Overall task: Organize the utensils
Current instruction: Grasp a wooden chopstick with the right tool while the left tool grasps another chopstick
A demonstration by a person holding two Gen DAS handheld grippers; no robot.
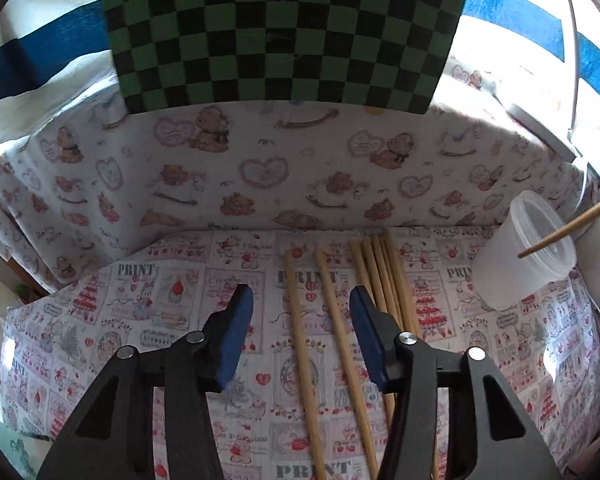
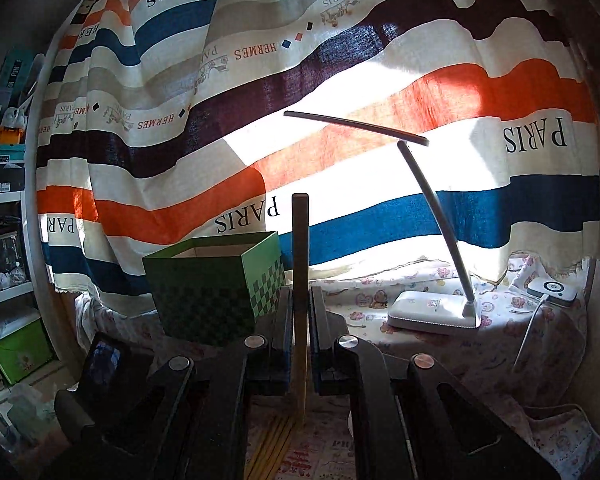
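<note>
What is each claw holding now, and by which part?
The right claw grips a chopstick partway along its length. The left claw is open and holds nothing.

- A striped curtain [image 2: 340, 80] in orange, blue, dark purple and cream, printed with "HERMES" and "PARIS", fills most of the right wrist view; sunlight glows through its centre and right.
- A white desk lamp [image 2: 436, 312] with a thin bent arm stands at lower right of that view, on a cartoon-print cloth [image 2: 380, 300].
- Shelves [image 2: 4, 200] holding boxes run down the left edge, in shadow.
- A green checkered box [image 2: 212, 284] sits left of centre.
- In the left wrist view, a teddy-bear fabric [image 1: 260, 168] rises across the middle, above a "PRINT" patterned tablecloth [image 1: 160, 312] in the lower half.
</note>
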